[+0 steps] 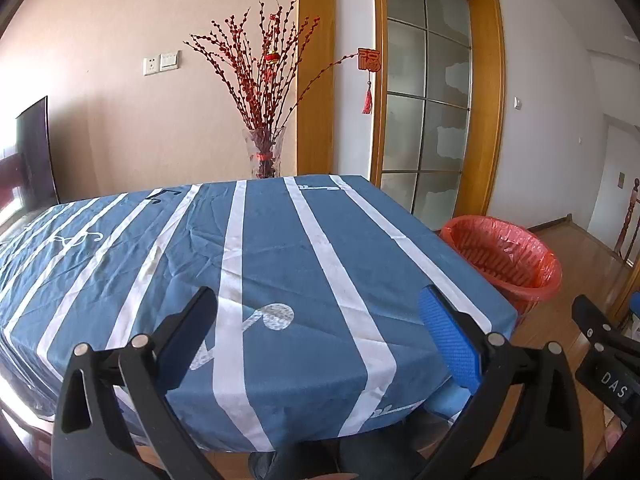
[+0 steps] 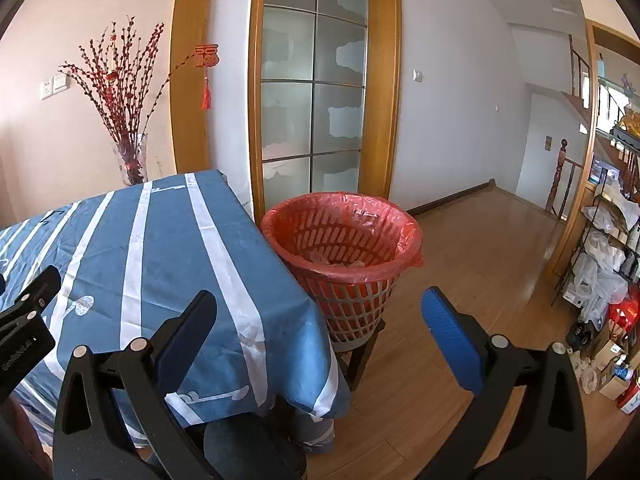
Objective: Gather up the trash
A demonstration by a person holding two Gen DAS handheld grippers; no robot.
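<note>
Holding: both tongs gape wide with nothing between the blue pads, hovering above the near edge of the tabletop (image 1: 280, 240).
Left tongs (image 1: 320, 320): spread apart, empty, aimed straight across the blue striped cloth (image 1: 400, 216); nothing loose shows on the cloth ahead of them.
Right tongs (image 2: 320, 316): spread apart, empty, aimed past the cloth's right corner; they also show at the right edge of the left wrist view, just beside the left pair.
Bin (image 2: 344, 248): red-lined basket, ahead of the right tongs and slightly beyond the tabletop's right edge, raised on a small stool (image 2: 360, 352); from the left tongs it lies well off to the right.
Trash: pale crumpled scraps seem to lie at the bottom of the bin; too small to name. No piece is visible on the tabletop, so no long axis or heading can be given for one.
Nearer arm: the right, by my reading, for anything bound for the bin.
Bin axis: upright, mouth open upward, so a drop from above would suit.
Beyond: vase (image 1: 264, 152) of red branches behind the far edge of the tabletop.
</note>
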